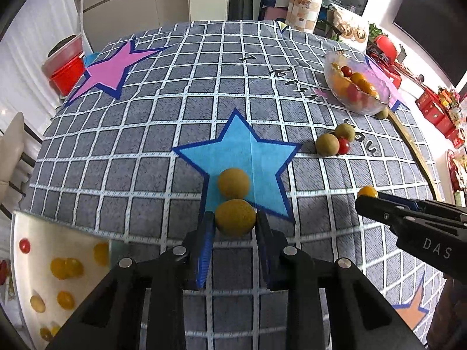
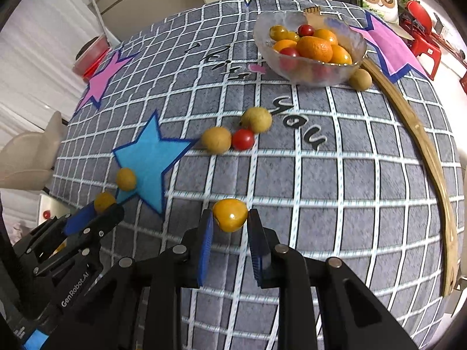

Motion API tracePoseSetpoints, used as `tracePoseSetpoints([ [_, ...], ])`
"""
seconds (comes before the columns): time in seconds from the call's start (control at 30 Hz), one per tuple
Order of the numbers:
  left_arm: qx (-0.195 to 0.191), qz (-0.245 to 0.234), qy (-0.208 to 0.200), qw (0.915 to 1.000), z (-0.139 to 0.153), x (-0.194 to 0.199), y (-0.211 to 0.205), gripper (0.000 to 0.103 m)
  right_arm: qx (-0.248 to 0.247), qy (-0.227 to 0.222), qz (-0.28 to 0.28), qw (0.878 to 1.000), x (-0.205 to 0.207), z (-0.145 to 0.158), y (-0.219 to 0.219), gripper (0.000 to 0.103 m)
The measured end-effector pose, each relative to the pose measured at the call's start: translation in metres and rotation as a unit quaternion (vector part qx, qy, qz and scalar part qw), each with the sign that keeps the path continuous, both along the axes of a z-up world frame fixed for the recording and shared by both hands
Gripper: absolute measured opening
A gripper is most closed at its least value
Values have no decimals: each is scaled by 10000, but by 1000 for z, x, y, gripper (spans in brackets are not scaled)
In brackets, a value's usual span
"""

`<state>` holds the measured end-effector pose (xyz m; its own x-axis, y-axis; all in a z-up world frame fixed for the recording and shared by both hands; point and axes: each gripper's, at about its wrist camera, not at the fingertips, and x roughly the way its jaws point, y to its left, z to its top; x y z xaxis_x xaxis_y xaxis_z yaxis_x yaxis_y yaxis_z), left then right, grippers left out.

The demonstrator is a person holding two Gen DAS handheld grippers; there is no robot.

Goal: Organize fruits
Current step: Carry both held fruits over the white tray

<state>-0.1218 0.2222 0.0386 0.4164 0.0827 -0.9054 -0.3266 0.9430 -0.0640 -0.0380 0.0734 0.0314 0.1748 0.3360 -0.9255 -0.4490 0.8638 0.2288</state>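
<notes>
Left gripper (image 1: 235, 218) is clamped on a brown-yellow round fruit (image 1: 235, 217), blue pads pressed against both its sides, held over the near point of the blue star (image 1: 248, 157) on the grid tablecloth (image 1: 175, 93). A second similar fruit (image 1: 233, 182) lies on the star just beyond it.

Right gripper (image 2: 230, 218) is clamped on a glossy yellow-orange fruit (image 2: 230, 214), over the cloth to the right of the star.

Mid-table, right of the star: two tan round fruits (image 2: 216, 139) (image 2: 256, 119) with a red cherry tomato (image 2: 242, 139) touching between them.

Far right: glass bowl (image 2: 309, 71) holding oranges, yellow fruits and red tomatoes; one tan fruit (image 2: 360, 78) sits just beside its right wall, against a curved wooden strip (image 2: 420, 145).

Near left, in the left wrist view: a pale tray (image 1: 20, 265) holding small yellow fruits and one red tomato (image 1: 24, 245).
</notes>
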Motion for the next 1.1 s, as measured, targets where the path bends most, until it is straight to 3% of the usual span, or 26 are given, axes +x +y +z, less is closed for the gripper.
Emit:
tracePoseSetpoints([
  [0.3,27,216,-163,9996,25,-41,8,30,76,46,185,9998,-33,19,2,26],
  [0.57,168,592,-159,9980,39,-97,34,30,169,73,590,9981,-64,32,35,26],
  [1.1,244,1935,373,9801,14,-218,99,30,293,293,1886,9812,-143,36,144,26],
])
